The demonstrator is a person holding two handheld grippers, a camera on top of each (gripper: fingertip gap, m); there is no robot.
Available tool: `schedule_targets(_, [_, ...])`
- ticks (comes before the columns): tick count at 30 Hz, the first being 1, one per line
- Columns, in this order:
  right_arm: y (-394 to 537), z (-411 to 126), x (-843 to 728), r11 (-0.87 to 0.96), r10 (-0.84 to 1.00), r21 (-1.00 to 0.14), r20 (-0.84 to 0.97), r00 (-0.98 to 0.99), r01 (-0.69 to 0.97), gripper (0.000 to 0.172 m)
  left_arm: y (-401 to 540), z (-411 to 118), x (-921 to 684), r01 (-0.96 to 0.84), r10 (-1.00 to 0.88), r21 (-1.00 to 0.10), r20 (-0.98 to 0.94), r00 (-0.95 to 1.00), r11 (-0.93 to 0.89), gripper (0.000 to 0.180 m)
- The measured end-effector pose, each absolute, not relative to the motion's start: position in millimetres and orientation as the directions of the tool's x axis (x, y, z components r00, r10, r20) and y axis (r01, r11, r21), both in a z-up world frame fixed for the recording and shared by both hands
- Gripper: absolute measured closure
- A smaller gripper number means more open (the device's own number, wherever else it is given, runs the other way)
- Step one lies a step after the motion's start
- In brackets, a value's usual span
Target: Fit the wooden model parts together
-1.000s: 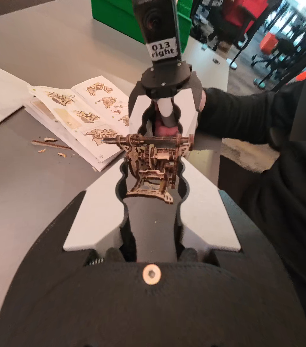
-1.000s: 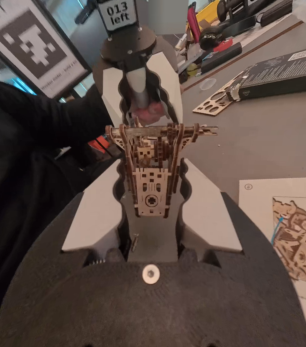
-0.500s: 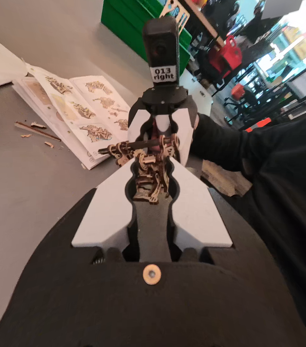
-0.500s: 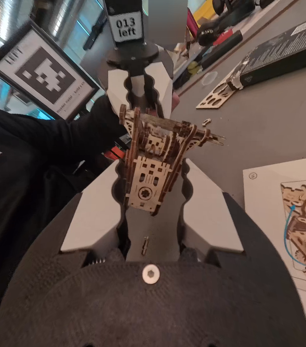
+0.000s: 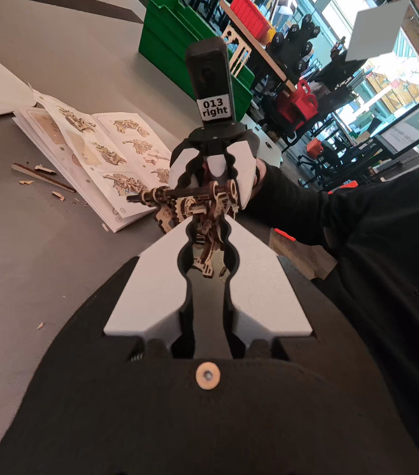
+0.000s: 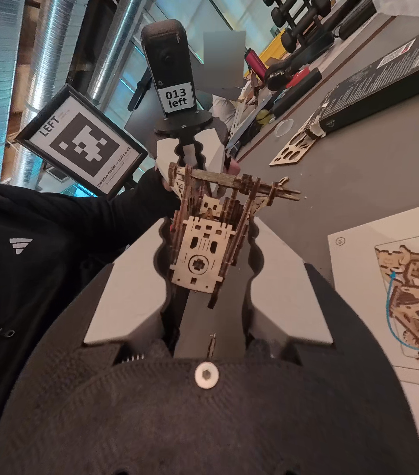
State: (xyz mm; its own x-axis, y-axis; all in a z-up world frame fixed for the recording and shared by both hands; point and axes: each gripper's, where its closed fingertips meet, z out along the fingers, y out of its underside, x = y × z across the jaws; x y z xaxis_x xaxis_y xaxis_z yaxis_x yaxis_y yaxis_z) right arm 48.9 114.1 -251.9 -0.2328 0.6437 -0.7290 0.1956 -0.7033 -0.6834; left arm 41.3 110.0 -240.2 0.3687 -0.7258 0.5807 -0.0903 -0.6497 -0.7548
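- Wooden model [image 6: 204, 253], a laser-cut geared frame with a long axle on top, held in mid-air at frame centre in both views, above the grey desk [image 5: 36, 257].
- Right gripper [image 6: 207, 226]: fingers [image 6: 131, 290] clenched on the model's two side walls.
- Left gripper [image 5: 208, 226]: fingers [image 5: 162, 272] closed narrow, grasping the model's thin inner part.
- Open instruction booklet [image 5: 95, 154] at left of the left wrist view, wood scraps [image 5: 41, 174] beside it.
- Black box [image 6: 383, 77] and punched-out wooden sheet [image 6: 290, 151] upper right.
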Motion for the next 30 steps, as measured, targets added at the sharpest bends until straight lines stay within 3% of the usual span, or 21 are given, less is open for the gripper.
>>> schedule_targets(7, [96, -254, 43, -0.648, 0.682, -0.723, -0.691, -0.241, 0.240, 0.110, 87, -241, 39, -0.075, -0.704, -0.723, 0.636, 0.315, -0.687, 0.171])
schedule_targets(12, [74, -265, 43, -0.568, 0.731, -0.754, -0.646, -0.218, 0.329, 0.096, 73, -250, 29, -0.119, -0.684, -0.683, 0.671, 0.287, -0.720, 0.172])
schedule_targets(16, [66, -277, 49, -0.472, 0.798, -0.789, -0.572, -0.190, 0.393, 0.100, 68, -258, 15, -0.192, -0.668, -0.643, 0.683, 0.295, -0.742, 0.173])
schedule_targets(24, [34, -302, 45, -0.231, 0.877, -0.819, -0.409, -0.252, 0.526, 0.111, 61, -274, -5, -0.430, -0.566, -0.426, 0.775, 0.280, -0.796, 0.172])
schedule_targets(30, [18, -310, 38, -0.181, 0.872, -0.815, -0.391, -0.293, 0.551, 0.116, 73, -290, -1, -0.524, -0.483, -0.292, 0.831, 0.275, -0.800, 0.170])
